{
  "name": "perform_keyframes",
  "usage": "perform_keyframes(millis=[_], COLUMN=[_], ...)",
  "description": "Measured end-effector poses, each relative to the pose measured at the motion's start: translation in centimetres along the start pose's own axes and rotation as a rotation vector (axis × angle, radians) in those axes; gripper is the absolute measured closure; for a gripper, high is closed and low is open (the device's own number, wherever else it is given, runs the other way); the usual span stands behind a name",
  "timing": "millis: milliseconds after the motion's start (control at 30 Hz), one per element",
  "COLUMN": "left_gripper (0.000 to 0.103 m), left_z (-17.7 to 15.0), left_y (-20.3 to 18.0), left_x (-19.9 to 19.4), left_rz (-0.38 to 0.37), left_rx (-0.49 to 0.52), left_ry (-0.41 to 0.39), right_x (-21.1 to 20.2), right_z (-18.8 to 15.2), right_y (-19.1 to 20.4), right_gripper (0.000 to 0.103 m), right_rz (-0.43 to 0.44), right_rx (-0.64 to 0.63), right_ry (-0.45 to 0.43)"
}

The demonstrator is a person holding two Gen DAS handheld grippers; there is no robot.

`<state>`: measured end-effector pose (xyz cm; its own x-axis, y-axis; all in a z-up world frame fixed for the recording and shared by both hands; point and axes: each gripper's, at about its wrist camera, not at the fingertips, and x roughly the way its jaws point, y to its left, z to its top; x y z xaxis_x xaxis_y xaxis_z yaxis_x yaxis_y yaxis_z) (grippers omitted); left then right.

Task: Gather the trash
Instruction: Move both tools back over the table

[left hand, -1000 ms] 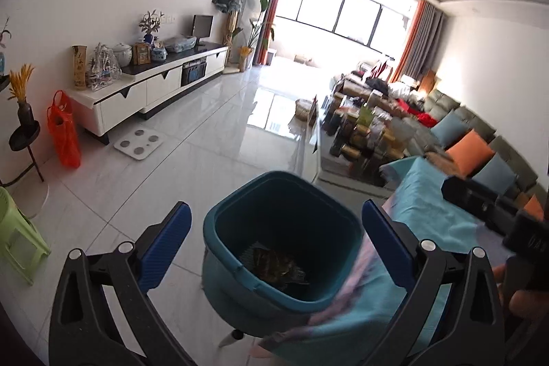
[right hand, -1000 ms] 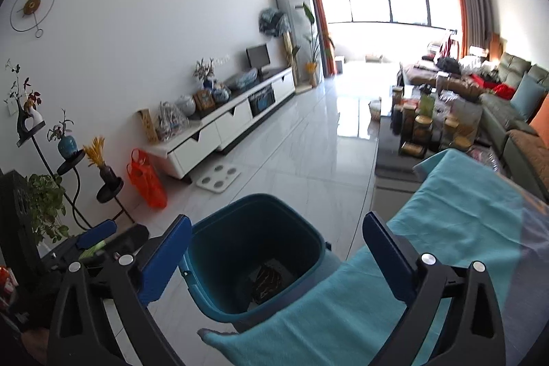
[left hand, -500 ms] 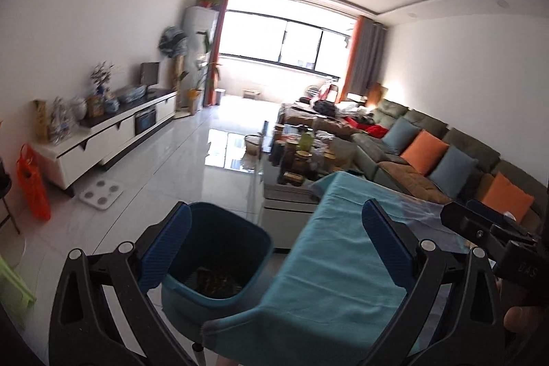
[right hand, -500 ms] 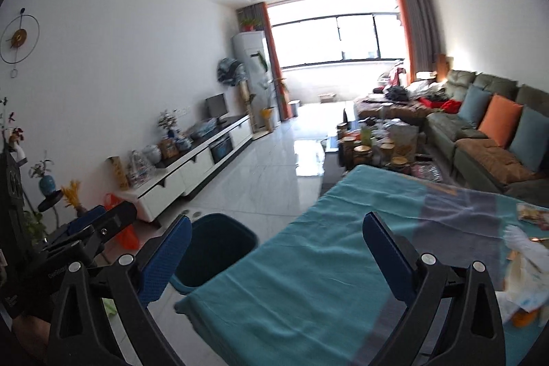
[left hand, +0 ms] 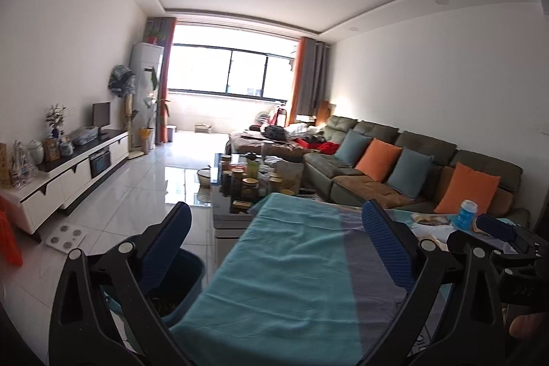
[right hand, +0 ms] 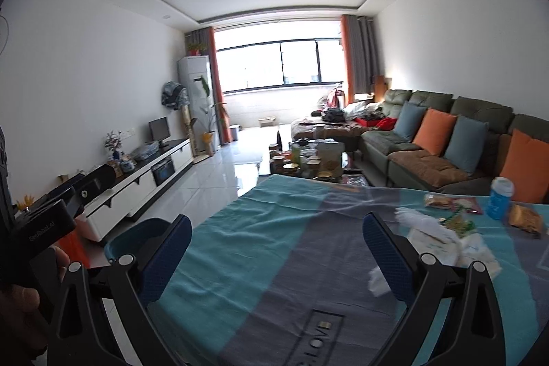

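A teal trash bin (left hand: 187,288) stands on the floor at the left end of the teal and grey cloth-covered table (left hand: 291,263); it also shows in the right wrist view (right hand: 137,237). My left gripper (left hand: 274,246) is open and empty above the table's left end. My right gripper (right hand: 278,258) is open and empty over the table. White crumpled paper (right hand: 432,234), snack wrappers (right hand: 449,203), a brown wrapper (right hand: 525,218) and a blue bottle (right hand: 499,198) lie on the table to the right of the right gripper.
A coffee table (right hand: 308,165) full of jars stands beyond the cloth-covered table. A green sofa (right hand: 439,139) with orange and blue cushions runs along the right wall. A white TV cabinet (left hand: 68,175) lines the left wall, with a white scale (left hand: 65,235) on the tiled floor.
Both grippers have tilted up and swung right, away from the bin and over the table. The bin has dropped to the lower left of both views; the trash on the table came into view.
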<state>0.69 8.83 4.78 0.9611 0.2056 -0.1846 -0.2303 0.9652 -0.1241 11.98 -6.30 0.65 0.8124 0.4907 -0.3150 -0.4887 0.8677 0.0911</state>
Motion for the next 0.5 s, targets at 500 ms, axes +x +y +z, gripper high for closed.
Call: perform_keyframes(millis=[500], left_gripper=[0.005], left_z=[-3.7], left_y=[-8.3], left_x=[1.3], left_rz=[-0.195], left_rx=[0.070], left_ry=[0.132], right_x=[-8.4], right_z=[-3.9], right_y=[-6.5], right_gripper=[0.007], right_rz=[-0.300], right_rx=[0.067], right_ry=[-0.087])
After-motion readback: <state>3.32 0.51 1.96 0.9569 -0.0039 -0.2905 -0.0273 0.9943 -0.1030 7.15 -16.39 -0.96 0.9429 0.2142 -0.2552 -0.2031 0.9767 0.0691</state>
